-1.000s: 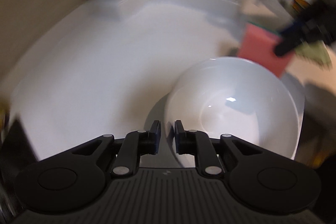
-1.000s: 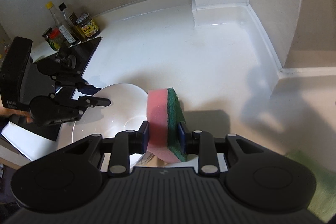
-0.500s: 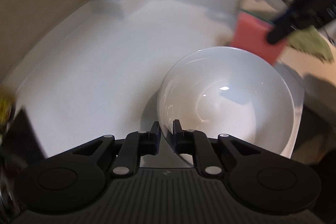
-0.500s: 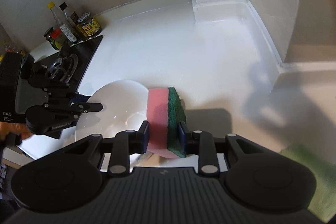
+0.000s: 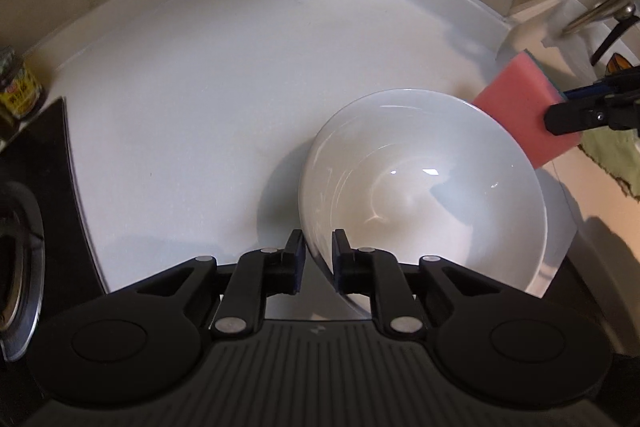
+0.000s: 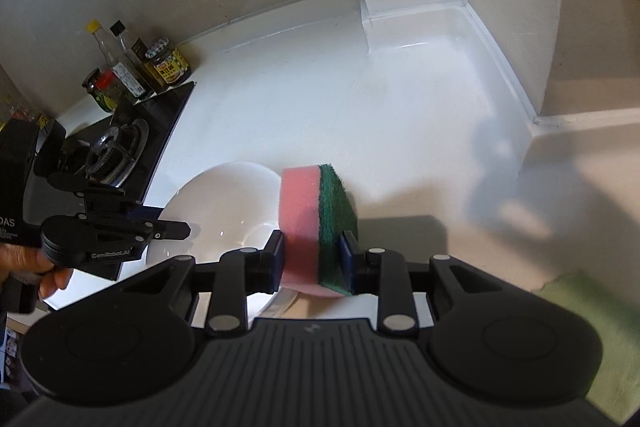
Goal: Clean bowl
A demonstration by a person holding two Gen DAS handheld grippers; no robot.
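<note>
- Bare white counter [image 5: 208, 107] is seen upper left, walled behind (stove [image 6: 116, 151] at left edge).
- White glossy bowl [image 5: 424, 187], lower right, tilted; rim straddled by left gripper [image 5: 318, 261], jaws just opening.
- Pink-green sponge [image 6: 316, 227] is clamped in right gripper [image 6: 312, 259].

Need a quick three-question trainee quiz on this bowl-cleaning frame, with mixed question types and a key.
1. Multiple choice: what is the right gripper clamped on? A) a spoon B) the pink and green sponge C) a cup
2. True or false: the sponge is pressed against the inside bottom of the bowl.
3. Short answer: what stands by the wall just past the stove?

Key:
1. B
2. False. The sponge is at the bowl's rim, and the bottom is bare.
3. The bottles and jars
</note>
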